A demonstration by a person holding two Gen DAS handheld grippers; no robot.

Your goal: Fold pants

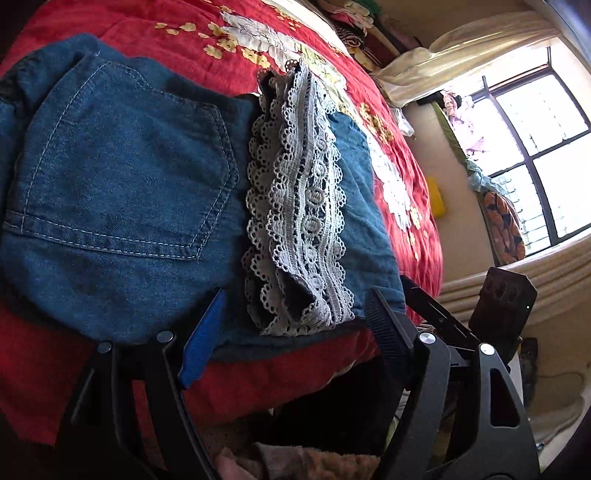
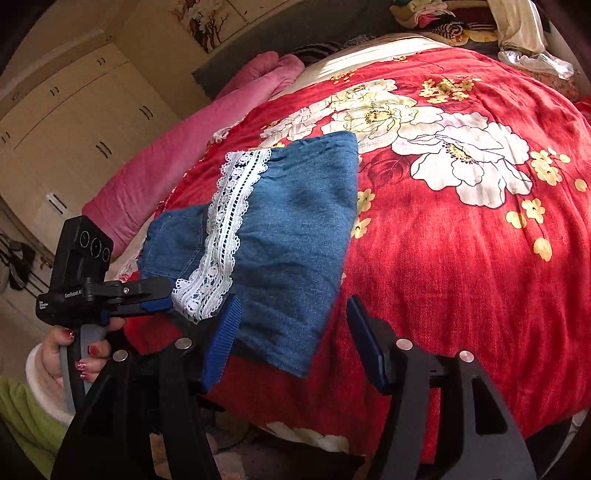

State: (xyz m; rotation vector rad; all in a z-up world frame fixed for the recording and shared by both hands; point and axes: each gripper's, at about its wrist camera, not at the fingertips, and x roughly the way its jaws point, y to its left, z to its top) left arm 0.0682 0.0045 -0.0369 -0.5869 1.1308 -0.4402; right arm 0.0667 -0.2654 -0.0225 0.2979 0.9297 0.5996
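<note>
Blue denim pants [image 1: 122, 192] with a back pocket lie folded near the front edge of a bed with a red flowered quilt [image 1: 229, 48]. Their white lace hem [image 1: 295, 206] lies across the denim. My left gripper [image 1: 291, 332] is open at the near edge of the pants, its jaws on either side of the lace end, holding nothing. In the right wrist view the pants [image 2: 288, 243] and lace [image 2: 225, 229] lie on the quilt [image 2: 461, 258]. My right gripper [image 2: 295, 339] is open over the near denim corner. The left gripper [image 2: 155, 295] shows at the lace end.
A pink rolled blanket [image 2: 177, 147] lies along the bed's left side, with cream wardrobes [image 2: 74, 110] behind. A window [image 1: 535, 155] and curtain [image 1: 461, 55] stand past the bed. Piled clothes [image 2: 436, 18] sit at the bed's far end. The bed edge drops off just below the pants.
</note>
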